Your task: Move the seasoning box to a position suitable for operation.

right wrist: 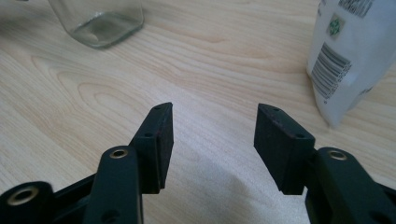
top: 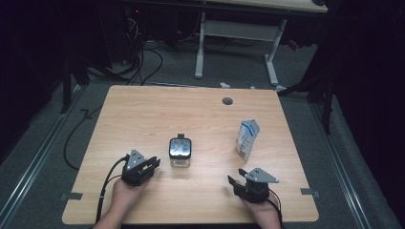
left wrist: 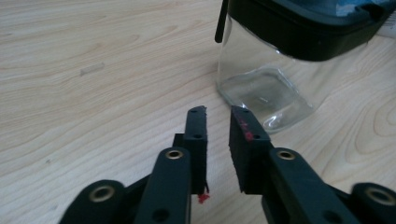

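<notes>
A: Left hand-held gripper [top: 154, 164] sat lower left of the high view, jaws nearly together with a narrow gap, nothing between them. The pads stopped just short of the glass jar [top: 180, 153] and touched nothing.

B: So no grip on it?

A: None. In the left gripper view the jar [left wrist: 261, 88] stood upper right, just beyond the tips, upright on the worktop [top: 143, 119], black lid [left wrist: 303, 28] on. My read: the jaws pointed at it because it was the thing to be handled.

B: Right side?

A: Right hand-held gripper [top: 235, 181] at lower right of the high view, jaws wide apart and empty, resting low over the wood. The white pouch [top: 247, 139] stood upright above and right of it, near but apart. In the right gripper view the pouch [right wrist: 350, 56] was at the right edge, outside the jaws.

B: Why parked there?

A: Probably staged for the pouch while the left covers the jar.
</notes>
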Available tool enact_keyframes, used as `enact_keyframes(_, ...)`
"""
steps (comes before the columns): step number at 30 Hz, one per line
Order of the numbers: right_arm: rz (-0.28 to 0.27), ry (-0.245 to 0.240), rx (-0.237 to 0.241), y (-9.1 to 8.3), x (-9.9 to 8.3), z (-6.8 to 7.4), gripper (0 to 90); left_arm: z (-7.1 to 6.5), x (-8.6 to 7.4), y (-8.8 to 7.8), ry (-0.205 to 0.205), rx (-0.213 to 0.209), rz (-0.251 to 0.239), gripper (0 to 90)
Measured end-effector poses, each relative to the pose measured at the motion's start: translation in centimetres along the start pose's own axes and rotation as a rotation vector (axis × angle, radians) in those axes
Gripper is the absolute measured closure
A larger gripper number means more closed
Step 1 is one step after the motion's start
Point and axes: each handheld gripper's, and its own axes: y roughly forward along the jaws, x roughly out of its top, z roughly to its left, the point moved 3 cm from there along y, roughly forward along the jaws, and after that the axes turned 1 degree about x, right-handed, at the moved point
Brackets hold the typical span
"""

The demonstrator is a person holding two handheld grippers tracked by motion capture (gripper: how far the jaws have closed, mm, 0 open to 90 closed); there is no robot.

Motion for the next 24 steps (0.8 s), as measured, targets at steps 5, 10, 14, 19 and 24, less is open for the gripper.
enact_keyframes(5, 0.000, -0.016, 0.041, -0.3, 0.0, 0.2, 51.2, 0.0, 0.0, 1.6, 0.028, 0.053, 0.000, 89.7)
enact_keyframes(10, -0.012, 0.006, 0.028, -0.4, 0.1, -0.2, 57.3, -0.9, 0.1, 2.4, 0.016, 0.036, -0.009, 89.8)
enact_keyframes(14, -0.014, 0.009, 0.022, -0.4, 0.0, -0.3, 57.1, -1.9, -0.2, 2.7, 0.018, 0.022, -0.001, 89.9)
enact_keyframes(19, -0.020, 0.007, 0.017, -0.5, 0.0, -0.3, 56.2, -2.7, -0.6, 2.3, 0.026, 0.015, -0.003, 90.0)
enact_keyframes(24, -0.018, 0.005, 0.016, -0.3, -0.1, -0.2, 55.9, -3.7, -1.2, 1.7, 0.031, -0.018, 0.010, 89.9)
